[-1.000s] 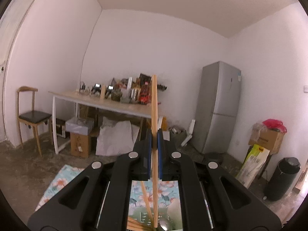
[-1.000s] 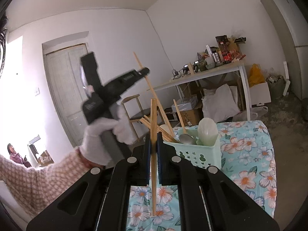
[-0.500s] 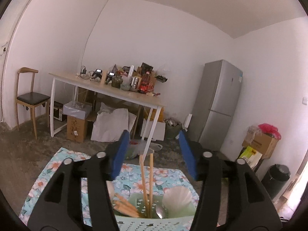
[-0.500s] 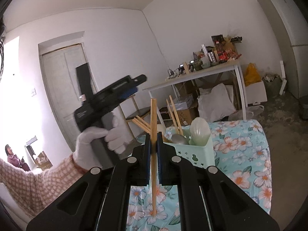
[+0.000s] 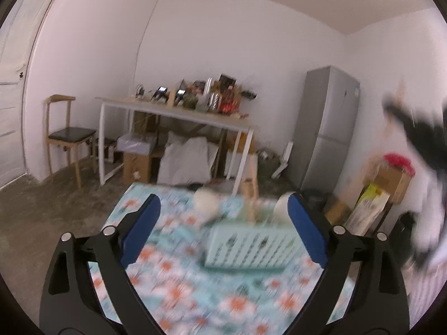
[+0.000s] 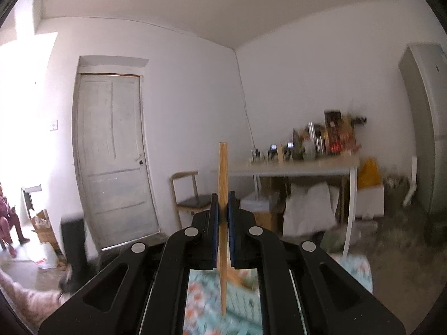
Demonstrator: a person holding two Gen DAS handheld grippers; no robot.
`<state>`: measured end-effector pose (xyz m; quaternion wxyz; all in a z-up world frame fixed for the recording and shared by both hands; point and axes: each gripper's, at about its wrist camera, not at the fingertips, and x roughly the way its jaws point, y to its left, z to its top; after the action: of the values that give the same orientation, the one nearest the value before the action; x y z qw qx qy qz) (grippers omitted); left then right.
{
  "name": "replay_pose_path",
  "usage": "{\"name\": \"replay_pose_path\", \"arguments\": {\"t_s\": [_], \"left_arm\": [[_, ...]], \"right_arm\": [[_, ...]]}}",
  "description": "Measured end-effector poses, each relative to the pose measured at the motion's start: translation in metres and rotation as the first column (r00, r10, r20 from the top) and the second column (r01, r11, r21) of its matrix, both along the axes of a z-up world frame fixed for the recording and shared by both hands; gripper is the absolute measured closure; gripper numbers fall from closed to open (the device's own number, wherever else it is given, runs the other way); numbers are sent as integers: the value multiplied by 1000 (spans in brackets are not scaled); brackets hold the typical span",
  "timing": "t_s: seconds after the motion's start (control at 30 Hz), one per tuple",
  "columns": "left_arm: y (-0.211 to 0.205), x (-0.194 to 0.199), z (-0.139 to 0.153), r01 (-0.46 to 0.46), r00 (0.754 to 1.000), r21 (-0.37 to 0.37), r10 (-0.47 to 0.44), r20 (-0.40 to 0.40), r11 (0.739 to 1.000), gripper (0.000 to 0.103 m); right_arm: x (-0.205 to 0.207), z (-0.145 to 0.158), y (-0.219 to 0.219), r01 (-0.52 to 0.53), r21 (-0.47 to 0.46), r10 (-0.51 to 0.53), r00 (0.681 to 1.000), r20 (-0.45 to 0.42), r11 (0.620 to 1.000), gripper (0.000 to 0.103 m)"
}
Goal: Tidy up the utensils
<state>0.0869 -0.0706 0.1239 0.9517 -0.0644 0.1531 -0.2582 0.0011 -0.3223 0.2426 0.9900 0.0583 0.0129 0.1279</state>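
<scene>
The left gripper [image 5: 223,217] has its jaws spread wide and opening, the blue pads [image 5: 141,231] far apart with nothing pressed between them. Seen through the gap, a pale green utensil basket [image 5: 251,247] with slotted walls stands on the flowered cloth [image 5: 178,287], toward the cloth's far right part; it sits nearer the right pad than the left one, and whether it touches that pad cannot be told through the blur. Out of the basket rise a few wooden chopsticks [image 5: 250,195] and a white spoon [image 5: 280,209], the spoon at the basket's right end. Another white rounded thing [image 5: 206,203] shows just left of the basket, near the cloth's far edge; its shape is too smeared to name.

The right gripper [image 6: 222,223] is closed on a single chopstick [image 6: 223,173], the pads clamped on the stick about midway along it. The stick stands nearly upright: its blunt end rises well above the jaws, and its thinner end hangs down below them over the cloth and a blurred strip of the green basket.

At the right edge of the left wrist view, a dark blur is the right gripper with a white glove [image 5: 430,223] below it
</scene>
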Motion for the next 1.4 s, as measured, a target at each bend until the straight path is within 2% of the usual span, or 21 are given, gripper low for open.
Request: {"name": "replay_pose_path", "arguments": {"t_s": [0.1, 0.23, 0.33, 0.5, 0.6, 0.77, 0.83, 0.9, 0.97, 1.13, 1.2, 1.33, 1.4], "left_arm": [[19, -6, -27, -53, 998, 34, 54, -39, 998, 12], [46, -4, -57, -102, 985, 32, 105, -138, 994, 12], [59, -4, -72, -130, 975, 26, 132, -177, 991, 11], [71, -7, -82, -155, 972, 36, 159, -176, 987, 11], [73, -7, -84, -177, 969, 36, 181, -168, 984, 10], [74, -8, -85, -199, 966, 41, 203, -159, 979, 10], [73, -9, -84, -213, 964, 43, 217, -152, 976, 9], [73, -10, -82, -223, 962, 47, 228, -149, 974, 9], [72, -11, -80, -236, 960, 52, 241, -144, 970, 8], [65, -16, -70, -240, 959, 97, 252, -132, 966, 8], [58, -17, -65, -233, 959, 140, 251, -129, 962, 8], [48, -20, -60, -233, 956, 178, 259, -139, 956, 8], [44, -21, -58, -244, 950, 189, 274, -151, 951, 8]], "right_arm": [[22, 8, 7, 16, -30, -16, 1000, 8, 999, 97], [59, 7, 14, 41, -48, -42, 999, -16, 998, 97], [79, -2, 20, 76, -82, -79, 996, -33, 994, 97], [116, -33, 21, 86, -84, -95, 988, -118, 993, 97], [125, -51, 30, 135, -167, -158, 978, -138, 977, 97], [131, -80, 34, 121, -228, -176, 956, -236, 966, 95], [128, -84, 29, 141, -224, -199, 945, -260, 964, 88], [118, -82, 22, 170, -189, -216, 942, -256, 967, 59], [96, -76, 11, 177, -116, -201, 950, -239, 977, 57], [52, -72, -1, 187, 5, -181, 957, -226, 982, 45], [33, -78, 2, 202, 17, -191, 949, -249, 979, 35], [6, -101, 20, 290, -22, -283, 909, -305, 957, 17], [-2, -118, 32, 360, -74, -362, 862, -355, 930, 10]]}}
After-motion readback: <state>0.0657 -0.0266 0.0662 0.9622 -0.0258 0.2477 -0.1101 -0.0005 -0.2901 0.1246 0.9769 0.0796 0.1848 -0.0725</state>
